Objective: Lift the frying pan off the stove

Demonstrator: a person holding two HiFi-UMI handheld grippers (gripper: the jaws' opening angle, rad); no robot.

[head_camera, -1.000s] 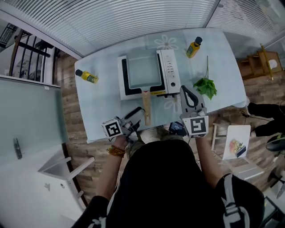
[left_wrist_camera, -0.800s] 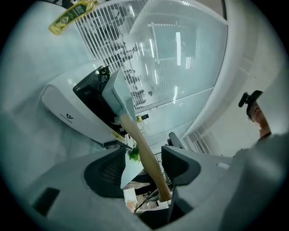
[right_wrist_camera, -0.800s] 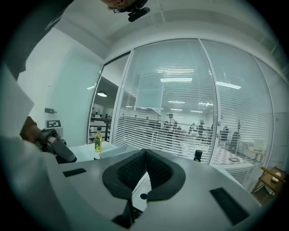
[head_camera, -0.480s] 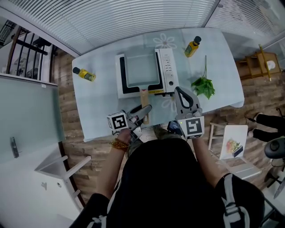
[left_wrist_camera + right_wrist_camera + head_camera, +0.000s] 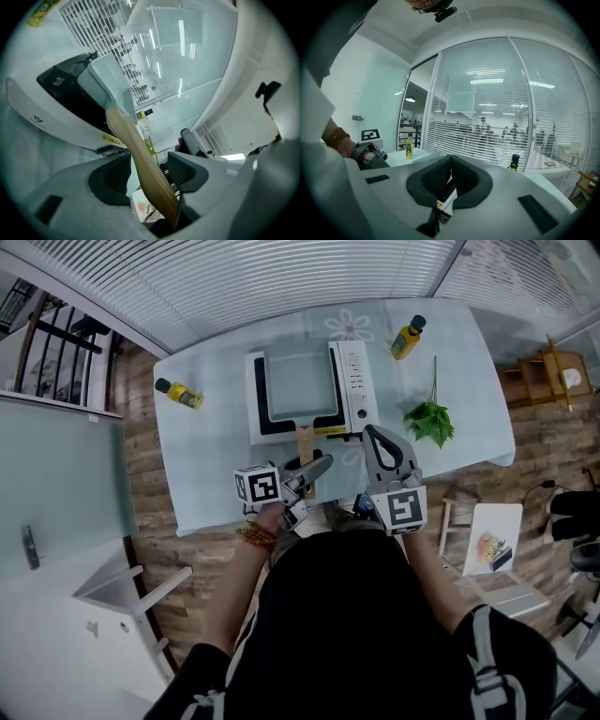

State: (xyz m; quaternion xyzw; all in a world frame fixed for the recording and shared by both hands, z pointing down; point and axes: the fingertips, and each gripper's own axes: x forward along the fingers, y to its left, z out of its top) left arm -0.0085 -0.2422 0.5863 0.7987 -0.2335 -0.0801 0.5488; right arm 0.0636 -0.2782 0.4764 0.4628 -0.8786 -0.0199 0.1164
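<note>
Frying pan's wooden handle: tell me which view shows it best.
The left gripper view: it shows the wooden handle close up, running between the left gripper's parted fingers. The head view shows it small, its near end under that gripper. The right gripper view does not show it.

The grey two-jaw left gripper [image 5: 317, 467], marker cube at its rear, angles forward and to the right, jaws apart. The matching grey right gripper [image 5: 373, 435] points straight ahead, jaws pressed together (both forearms tucked near the torso).

The table [image 5: 208, 474] bears a stove [image 5: 354, 390], 2 bottles [image 5: 180, 395] [image 5: 408, 337], leafy sprig [image 5: 431, 420].
</note>
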